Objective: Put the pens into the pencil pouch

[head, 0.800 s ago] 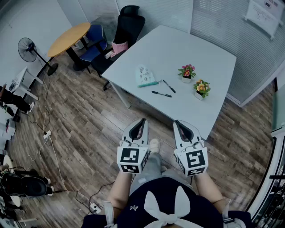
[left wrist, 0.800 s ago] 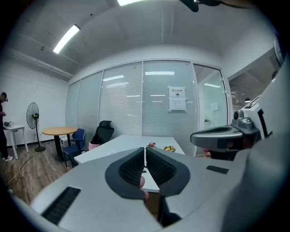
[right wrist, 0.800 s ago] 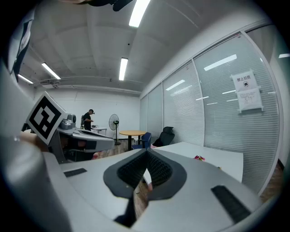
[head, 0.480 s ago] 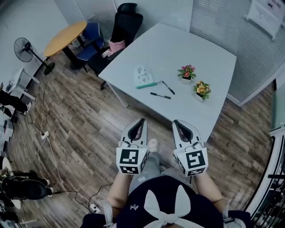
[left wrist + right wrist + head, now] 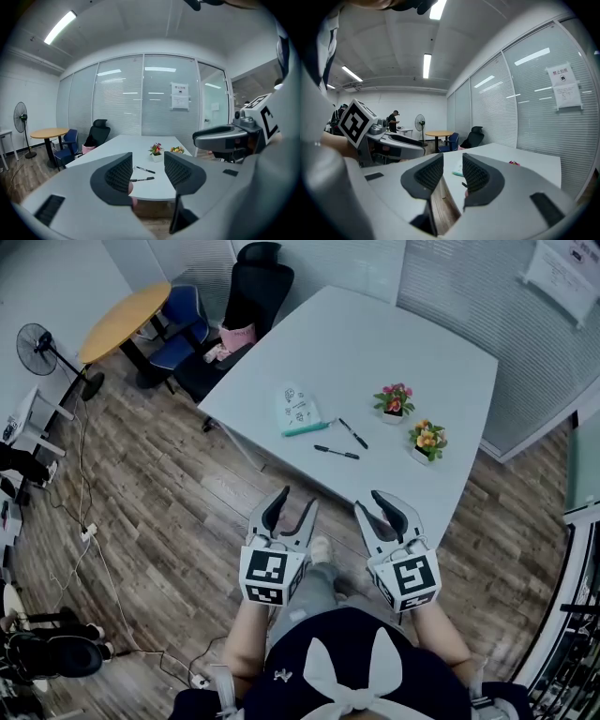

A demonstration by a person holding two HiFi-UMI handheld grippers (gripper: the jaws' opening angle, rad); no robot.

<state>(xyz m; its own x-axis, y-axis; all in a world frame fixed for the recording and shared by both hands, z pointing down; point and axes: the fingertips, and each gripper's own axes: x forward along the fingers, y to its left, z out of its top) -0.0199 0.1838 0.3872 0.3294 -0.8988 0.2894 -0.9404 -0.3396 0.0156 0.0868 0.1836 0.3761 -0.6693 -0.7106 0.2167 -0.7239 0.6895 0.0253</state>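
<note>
A white pencil pouch (image 5: 298, 408) with a teal edge lies near the left edge of the white table (image 5: 422, 352). Two black pens (image 5: 353, 432) (image 5: 337, 452) lie to its right, apart from it. I hold both grippers over the wooden floor, short of the table's near corner. My left gripper (image 5: 293, 503) is open with nothing between its jaws, and so is my right gripper (image 5: 380, 505). The left gripper view frames both pens (image 5: 145, 170) (image 5: 142, 179) far off between its open jaws. In the right gripper view the pouch (image 5: 457, 172) shows far off between the open jaws.
Two small flower pots (image 5: 395, 399) (image 5: 427, 440) stand on the table to the right of the pens. A black chair (image 5: 258, 277), a blue chair (image 5: 183, 329), a round wooden table (image 5: 127, 320) and a fan (image 5: 37, 343) stand at the left. Cables (image 5: 94, 549) trail on the floor.
Both grippers' jaws have spread apart; the left tips were together before. The hands stay at the same spot and the table has shifted slightly in view.
</note>
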